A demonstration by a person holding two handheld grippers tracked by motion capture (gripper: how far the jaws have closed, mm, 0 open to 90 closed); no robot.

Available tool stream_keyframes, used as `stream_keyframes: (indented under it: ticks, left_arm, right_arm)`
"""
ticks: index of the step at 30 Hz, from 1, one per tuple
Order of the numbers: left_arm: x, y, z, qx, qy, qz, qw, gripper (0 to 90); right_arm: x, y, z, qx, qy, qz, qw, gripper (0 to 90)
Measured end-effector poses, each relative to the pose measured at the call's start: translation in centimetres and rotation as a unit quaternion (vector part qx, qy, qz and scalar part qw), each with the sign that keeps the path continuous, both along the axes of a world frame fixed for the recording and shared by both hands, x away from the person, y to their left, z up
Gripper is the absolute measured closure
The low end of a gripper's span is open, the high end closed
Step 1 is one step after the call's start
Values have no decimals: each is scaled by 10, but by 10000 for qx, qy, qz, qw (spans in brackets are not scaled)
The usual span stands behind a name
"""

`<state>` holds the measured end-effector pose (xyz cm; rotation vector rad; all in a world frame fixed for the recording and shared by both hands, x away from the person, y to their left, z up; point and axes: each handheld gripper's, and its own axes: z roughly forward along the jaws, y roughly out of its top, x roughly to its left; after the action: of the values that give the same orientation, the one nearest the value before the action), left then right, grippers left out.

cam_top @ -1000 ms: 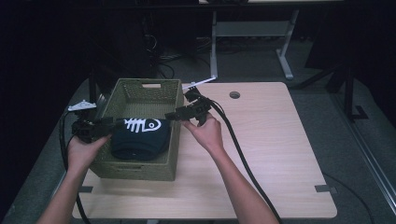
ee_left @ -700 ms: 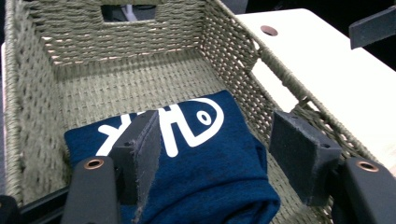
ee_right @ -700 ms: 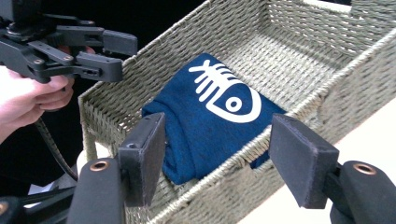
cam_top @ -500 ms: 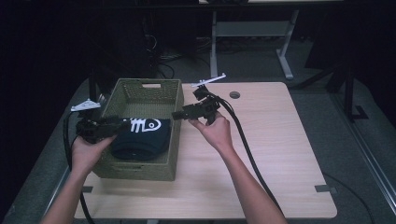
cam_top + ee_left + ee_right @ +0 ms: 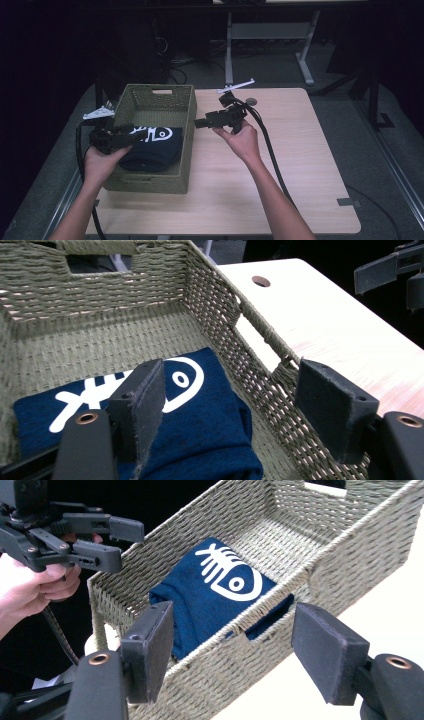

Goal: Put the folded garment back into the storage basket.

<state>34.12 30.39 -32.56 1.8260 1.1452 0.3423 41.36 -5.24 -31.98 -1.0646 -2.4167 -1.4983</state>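
Spanning most of the high view, the table (image 5: 300, 165) carries a woven basket (image 5: 186, 130) on its left half, with one handle slot in the far wall and another in the right wall. Inside the basket, toward its near end, lies a folded navy cloth (image 5: 155, 150) printed with a white fish skeleton; it rests flat on the basket floor.

At the basket's left rim, the left gripper (image 5: 131, 140) points right, over the near-left part of the cloth. Its jaws have just been opening and now stand spread wide. In the left gripper view one pad hangs above the cloth's print and the other is seen in front of the basket's right wall; nothing is pinched between them, and whether the left pad brushes the cloth I cannot tell.

Right of the basket, the right gripper (image 5: 199, 123) hovers above the table, pointing left at the right wall, just beside its rim. Its jaws have also just been opening and are spread, holding nothing; in the right gripper view (image 5: 232, 650) the basket wall shows between the pads, apart from both.
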Motion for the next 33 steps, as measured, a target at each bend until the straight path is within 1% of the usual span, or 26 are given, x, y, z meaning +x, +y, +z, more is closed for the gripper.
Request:
stream_keyframes:
  ticks: [4, 12, 15, 16, 19, 24, 29, 31, 33]
  left_arm:
    - [-1, -5, -1, 1, -8, -22, 10000, 264]
    - [-4, -16, 1, -5, -88, -111, 9999, 244]
    - [-6, -22, 1, -7, -88, -160, 9998, 242]
    - [-6, -24, 1, -44, -79, -146, 9999, 242]
    - [-7, -30, 1, -16, -103, -215, 9997, 241]
    - [-8, -41, -1, -40, -104, -273, 9996, 238]
    - [-8, -53, -4, -97, -80, -354, 9993, 238]
    - [-8, -57, -5, -69, -88, -399, 9991, 238]
    - [-8, -61, -5, -91, -95, -422, 9990, 239]
  right_arm:
    - [-2, -8, 1, -29, 10, -35, 10000, 319]
    - [-7, -30, 2, -62, -3, -158, 9999, 308]
    - [-8, -37, 3, -40, -25, -196, 9998, 306]
    - [-9, -39, 3, -46, -17, -208, 9998, 305]
    - [-10, -46, 3, -65, -34, -239, 9997, 304]
    - [-13, -57, 2, -68, -62, -301, 9995, 302]
    - [-15, -68, 0, -70, -44, -371, 9993, 301]
    - [-17, -72, 0, -81, -39, -392, 9992, 298]
    - [-18, -77, 0, -95, -49, -409, 9991, 296]
